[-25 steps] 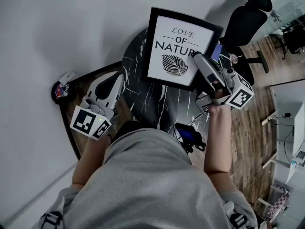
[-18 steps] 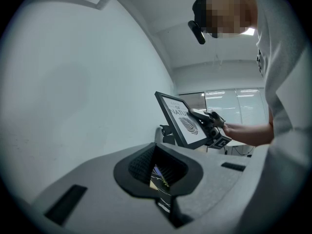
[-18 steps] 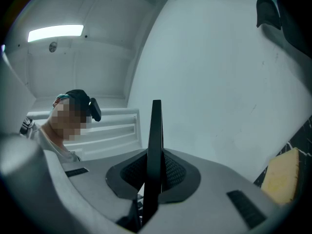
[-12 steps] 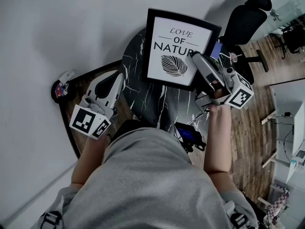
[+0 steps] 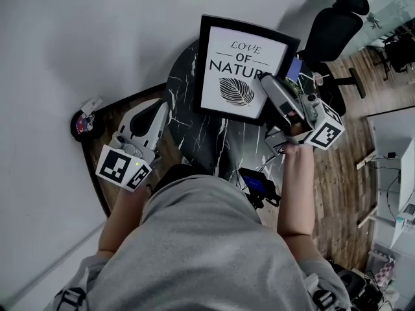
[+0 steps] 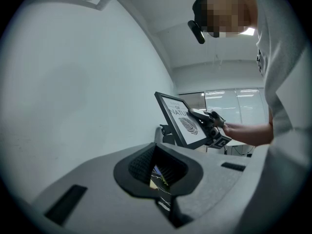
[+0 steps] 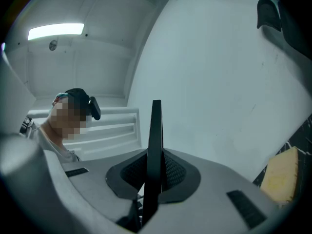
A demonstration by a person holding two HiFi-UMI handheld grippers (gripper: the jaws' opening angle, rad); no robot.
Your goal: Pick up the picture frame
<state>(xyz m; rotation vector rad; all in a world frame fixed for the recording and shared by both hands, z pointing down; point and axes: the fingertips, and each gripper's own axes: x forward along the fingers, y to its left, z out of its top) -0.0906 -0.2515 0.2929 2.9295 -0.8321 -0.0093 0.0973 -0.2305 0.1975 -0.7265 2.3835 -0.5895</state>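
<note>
The picture frame (image 5: 240,67) is black with a white print of a leaf and lettering. It hangs tilted above the round black marble table (image 5: 194,135). My right gripper (image 5: 267,80) is shut on its right edge; in the right gripper view the frame (image 7: 156,145) stands edge-on between the pads. In the left gripper view the frame (image 6: 183,121) and the right gripper (image 6: 195,115) show ahead in the air. My left gripper (image 5: 155,112) hovers at the table's left rim, level. Its jaws are together with nothing in them (image 6: 161,172).
A black office chair (image 5: 334,28) stands at the back right on the wooden floor. A small device (image 5: 81,118) lies on the floor by the wall at the left. A blue-lit object (image 5: 258,185) sits near the table's front. A white wall runs behind the table.
</note>
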